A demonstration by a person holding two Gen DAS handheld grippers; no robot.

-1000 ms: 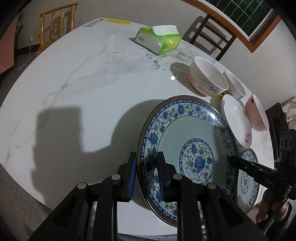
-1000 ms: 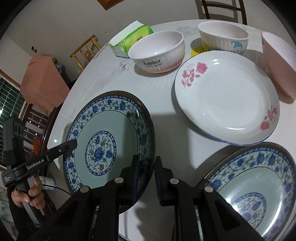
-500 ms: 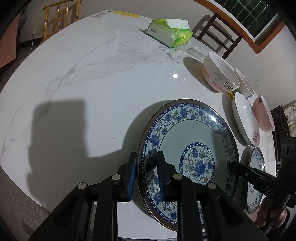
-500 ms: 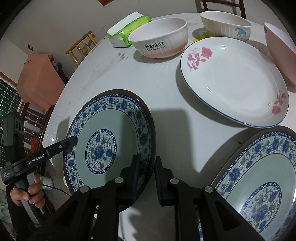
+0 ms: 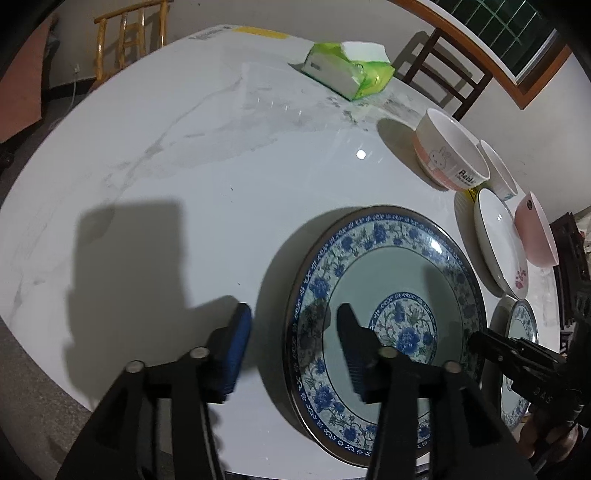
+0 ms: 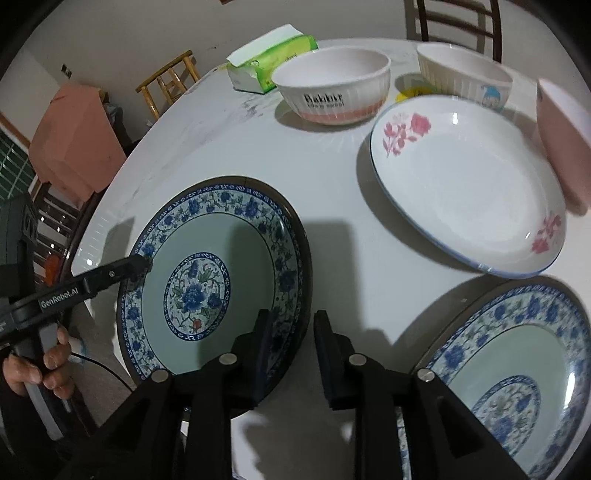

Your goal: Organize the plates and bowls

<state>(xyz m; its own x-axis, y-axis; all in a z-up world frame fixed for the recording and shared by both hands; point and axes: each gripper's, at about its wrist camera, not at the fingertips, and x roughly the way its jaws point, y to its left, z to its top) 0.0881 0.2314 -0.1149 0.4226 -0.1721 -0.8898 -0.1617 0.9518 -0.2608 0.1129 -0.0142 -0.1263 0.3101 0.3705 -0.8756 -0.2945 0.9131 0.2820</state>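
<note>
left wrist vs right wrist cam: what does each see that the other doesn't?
Left wrist only: the broad bare stretch of the white marble table and the green-barred window.
Right wrist only: the salmon-pink cloth-draped object and the person's hand on the left gripper.
Both: the blue floral plate, open right gripper, green tissue pack, rabbit bowl.

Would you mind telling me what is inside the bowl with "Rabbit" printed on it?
Nothing shows inside the Rabbit bowl: the right wrist view shows bare pale pink inner wall. Its near rim hides the very bottom, so that part cannot be checked.
</note>
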